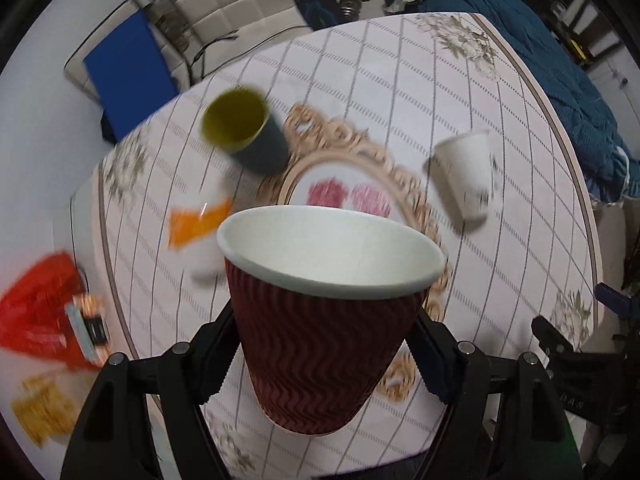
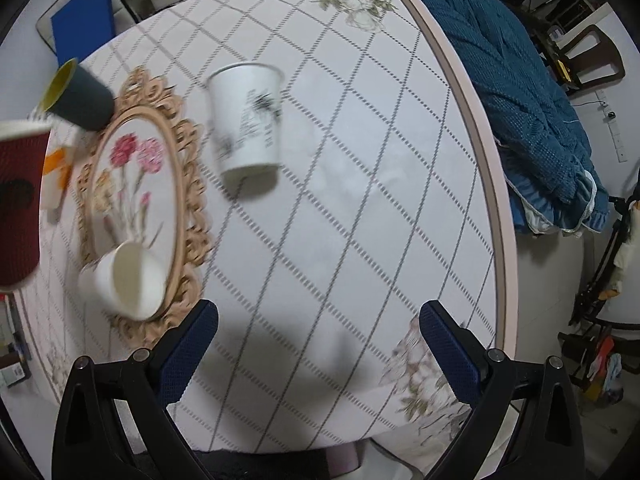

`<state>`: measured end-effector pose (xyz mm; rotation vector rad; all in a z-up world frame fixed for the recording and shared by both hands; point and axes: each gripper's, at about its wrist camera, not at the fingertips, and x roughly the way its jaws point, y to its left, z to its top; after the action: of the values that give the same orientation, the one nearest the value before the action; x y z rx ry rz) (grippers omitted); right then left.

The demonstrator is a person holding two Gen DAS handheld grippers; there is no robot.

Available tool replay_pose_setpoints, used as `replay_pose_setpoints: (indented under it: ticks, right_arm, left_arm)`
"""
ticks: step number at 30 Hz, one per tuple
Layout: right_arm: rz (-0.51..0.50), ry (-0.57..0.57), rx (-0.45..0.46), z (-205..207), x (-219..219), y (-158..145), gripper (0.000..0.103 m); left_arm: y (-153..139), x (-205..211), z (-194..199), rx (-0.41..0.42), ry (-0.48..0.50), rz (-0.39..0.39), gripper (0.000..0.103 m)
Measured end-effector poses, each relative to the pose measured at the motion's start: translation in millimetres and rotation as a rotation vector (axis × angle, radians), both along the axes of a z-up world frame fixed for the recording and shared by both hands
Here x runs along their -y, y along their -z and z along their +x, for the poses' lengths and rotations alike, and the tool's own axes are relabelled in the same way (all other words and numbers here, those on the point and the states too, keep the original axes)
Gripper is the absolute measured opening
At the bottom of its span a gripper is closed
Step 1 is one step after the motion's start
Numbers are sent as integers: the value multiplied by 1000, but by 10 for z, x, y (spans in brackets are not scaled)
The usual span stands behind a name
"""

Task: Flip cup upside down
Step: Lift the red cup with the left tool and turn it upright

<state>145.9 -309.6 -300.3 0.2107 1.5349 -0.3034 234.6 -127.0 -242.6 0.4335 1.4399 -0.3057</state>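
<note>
My left gripper (image 1: 320, 360) is shut on a dark red ribbed paper cup (image 1: 324, 344) with a white rim, held upright above the table, mouth up and tilted slightly toward the far side. The same cup shows at the left edge of the right wrist view (image 2: 18, 200). My right gripper (image 2: 318, 344) is open and empty above the tablecloth, its blue-padded fingers (image 2: 188, 356) spread wide.
A white printed cup (image 2: 248, 120) stands upright mid-table. A grey cup with yellow inside (image 1: 248, 136) stands further back. A plain white cup (image 2: 128, 276) lies on its side on the ornate floral mat (image 2: 132, 184). Orange and red packets (image 1: 36, 320) lie left. Blue bedding (image 2: 532, 100) lies right.
</note>
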Motion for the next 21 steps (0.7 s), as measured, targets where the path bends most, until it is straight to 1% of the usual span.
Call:
replay_pose_setpoints:
  ticks: [4,8,12,14,17,21]
  right_arm:
    - [12,-11,13,-176,-296,-67,102]
    - [20,-31,12,-399,-642,-56,102]
    - [15,-45,7,-579,-950,-12,102]
    - [11,-48,-2,-672,-1098,36,102]
    - [23,-44,-29,-747,-1216,146,102]
    - [28,-55,-77,-829,-1354,335,102]
  left_arm:
    - [51,-409,-296,-43,-58,-11,76]
    - [231,-858,-553,-108,-136,-30,76]
    - [430,-1162,-713,-174,-207,-60,76]
    - [559,-1303,-767,-220,-249,-86,76]
    - [781,-1493,-840,-295,-320,-124,76]
    - [1010,-1667,-935,-373,-419,-170,76]
